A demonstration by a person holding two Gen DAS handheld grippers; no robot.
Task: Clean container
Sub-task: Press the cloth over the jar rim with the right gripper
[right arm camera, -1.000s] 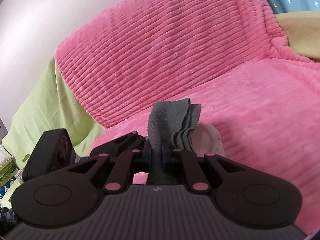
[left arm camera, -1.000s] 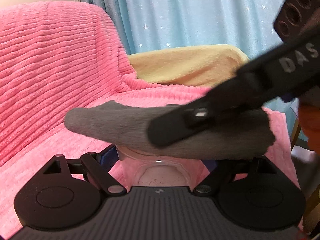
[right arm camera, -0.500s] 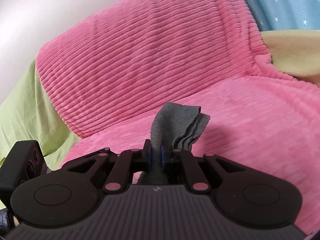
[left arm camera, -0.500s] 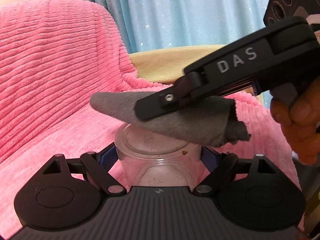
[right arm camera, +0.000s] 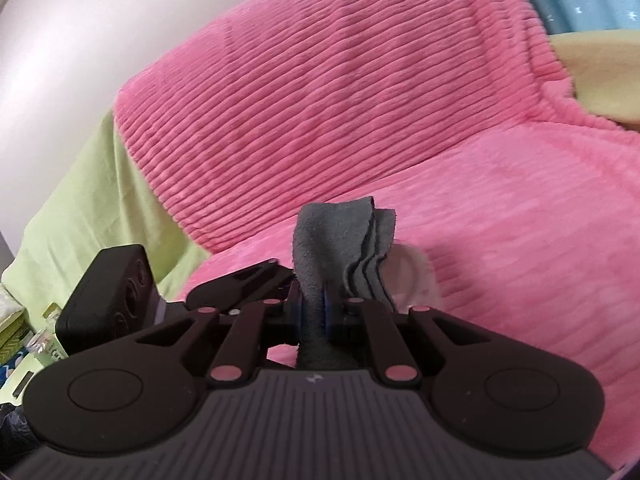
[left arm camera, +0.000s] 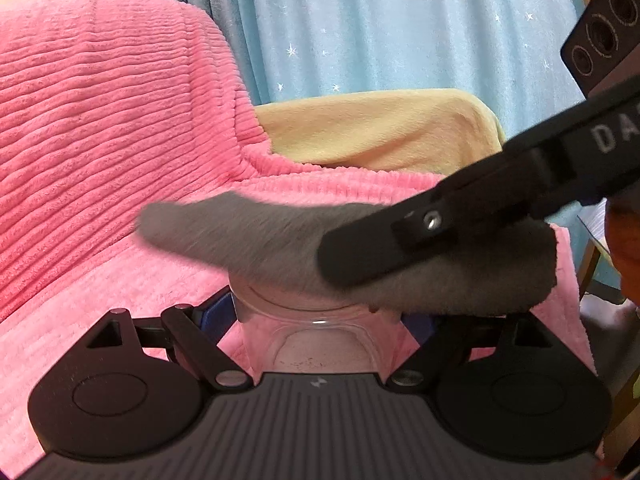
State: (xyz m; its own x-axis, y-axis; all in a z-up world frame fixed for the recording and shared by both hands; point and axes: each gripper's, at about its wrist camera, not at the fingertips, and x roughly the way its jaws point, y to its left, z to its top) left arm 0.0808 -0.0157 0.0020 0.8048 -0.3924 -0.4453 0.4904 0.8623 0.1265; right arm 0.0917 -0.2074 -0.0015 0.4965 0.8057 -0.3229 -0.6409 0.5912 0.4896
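Pink blanket | container upright | cloth lying crosswise on top

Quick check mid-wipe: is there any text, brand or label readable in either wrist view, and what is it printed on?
"DA", cut off by the picture's edge: white letters on the side of the right gripper, left wrist view.
Packages at the left edge of the right wrist view: any print is too small and blurred to read.
The clear container and grey cloth show no text.

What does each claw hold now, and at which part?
Left claw: the clear plastic container, gripped by its side walls. Right claw: the folded grey cloth, pinched near its lower end.
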